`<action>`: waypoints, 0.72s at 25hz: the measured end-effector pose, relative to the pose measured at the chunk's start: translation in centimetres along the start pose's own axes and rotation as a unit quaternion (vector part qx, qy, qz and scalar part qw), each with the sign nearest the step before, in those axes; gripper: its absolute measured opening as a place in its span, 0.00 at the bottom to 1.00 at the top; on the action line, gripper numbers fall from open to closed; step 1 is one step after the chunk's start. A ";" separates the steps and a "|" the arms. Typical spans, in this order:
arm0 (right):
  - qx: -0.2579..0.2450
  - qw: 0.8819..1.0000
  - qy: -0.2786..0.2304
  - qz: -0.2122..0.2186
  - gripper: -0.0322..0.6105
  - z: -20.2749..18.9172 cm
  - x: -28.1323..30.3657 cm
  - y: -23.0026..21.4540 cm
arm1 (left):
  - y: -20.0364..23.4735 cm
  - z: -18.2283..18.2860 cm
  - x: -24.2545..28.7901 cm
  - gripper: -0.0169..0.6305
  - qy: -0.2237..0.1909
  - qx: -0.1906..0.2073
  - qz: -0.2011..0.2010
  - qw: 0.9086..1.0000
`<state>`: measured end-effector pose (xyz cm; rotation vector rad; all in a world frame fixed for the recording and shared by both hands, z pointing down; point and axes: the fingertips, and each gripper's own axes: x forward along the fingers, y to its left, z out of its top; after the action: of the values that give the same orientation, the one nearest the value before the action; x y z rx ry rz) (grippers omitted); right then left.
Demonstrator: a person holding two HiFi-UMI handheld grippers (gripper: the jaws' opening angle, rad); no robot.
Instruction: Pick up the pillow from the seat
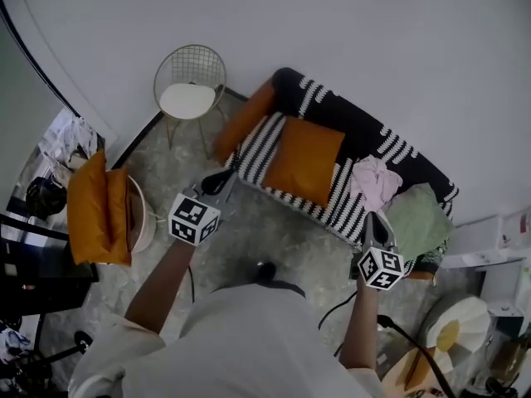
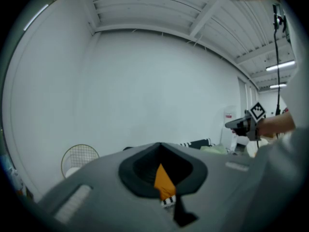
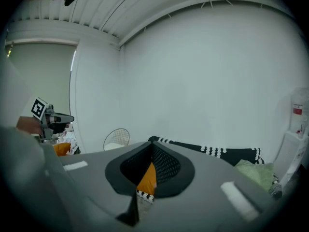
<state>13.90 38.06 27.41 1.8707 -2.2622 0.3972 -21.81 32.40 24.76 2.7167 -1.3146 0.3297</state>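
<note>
The orange pillow [image 1: 305,160] lies on the striped seat of the sofa [image 1: 253,152], about in the middle of it, with its back edge up against the sofa's black back. Its big flat side faces up. It looks almost square, and the slightly longer way seems to run from the sofa's back to the sofa's front edge, with one edge facing the person. It probably sits there because it is a back cushion for the sofa. A pink cloth [image 1: 375,181] and a green cloth [image 1: 417,220] are piled on the sofa's far right end, next to the pillow, and a long orange cushion [image 1: 243,118] lies by the sofa's left arm. A wire chair [image 1: 190,81] stands off the sofa's left end. The person stands in front of the sofa and holds both tools out toward it. The left gripper [image 1: 222,181] is just at the sofa's front left corner, and the right gripper [image 1: 373,222] is at the sofa's front edge near the clothes. Both are apart from the pillow. Each one has its jaws closed together at the tips, with nothing held; the pillow only shows behind them through the little gap. I think they are spread wide so that one can come at each side of the pillow.
</note>
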 end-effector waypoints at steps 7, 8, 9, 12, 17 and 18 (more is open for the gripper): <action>-0.006 1.000 0.008 0.013 0.06 0.6 4.1 -4.9 | 0.2 0.8 5.7 0.03 0.001 -0.001 0.017 1.000; -0.008 1.000 0.009 0.015 0.06 0.7 4.7 -5.5 | 0.3 0.9 6.4 0.03 -0.001 -0.001 0.019 1.000; -0.010 1.000 0.010 0.017 0.06 0.8 5.2 -6.0 | 0.3 1.0 7.1 0.03 -0.001 0.000 0.021 1.000; -0.016 1.000 0.012 0.023 0.06 1.0 6.3 -7.3 | 0.3 1.1 8.8 0.03 -0.001 0.003 0.025 1.000; -0.017 0.999 0.016 0.026 0.06 1.0 7.7 -9.0 | -0.1 1.1 10.9 0.03 0.003 0.001 0.025 1.000; -0.016 0.999 0.016 0.025 0.06 1.0 8.0 -9.2 | -0.1 1.0 11.3 0.03 0.005 0.000 0.024 1.000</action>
<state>21.43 28.72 29.75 1.7824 -2.2848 0.3928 -14.78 23.69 26.46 2.6842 -1.3793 0.3473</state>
